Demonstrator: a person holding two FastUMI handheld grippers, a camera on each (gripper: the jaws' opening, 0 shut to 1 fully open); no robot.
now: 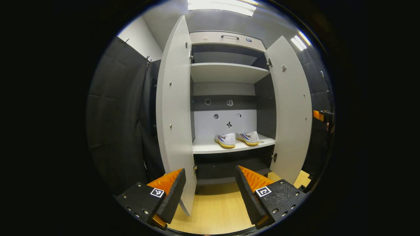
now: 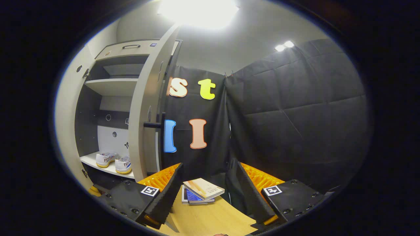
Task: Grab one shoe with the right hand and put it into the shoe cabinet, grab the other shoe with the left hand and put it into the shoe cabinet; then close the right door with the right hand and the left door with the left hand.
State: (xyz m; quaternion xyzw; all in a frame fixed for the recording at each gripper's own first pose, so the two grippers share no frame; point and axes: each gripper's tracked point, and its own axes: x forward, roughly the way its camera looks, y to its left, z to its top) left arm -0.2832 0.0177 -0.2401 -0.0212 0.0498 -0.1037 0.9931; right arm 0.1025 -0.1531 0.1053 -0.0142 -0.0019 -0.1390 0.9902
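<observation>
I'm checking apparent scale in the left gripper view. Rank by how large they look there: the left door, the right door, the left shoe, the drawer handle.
1. Left door, though it is nearer the camera, so its lead is unsure.
2. Right door.
3. Left shoe.
4. Drawer handle.

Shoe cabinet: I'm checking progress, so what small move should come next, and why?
Probably swing the right gripper toward the right door to push it shut. Both shoes already sit on the shelf, both doors stand open, and both grippers are open and empty. The left door follows.
</observation>
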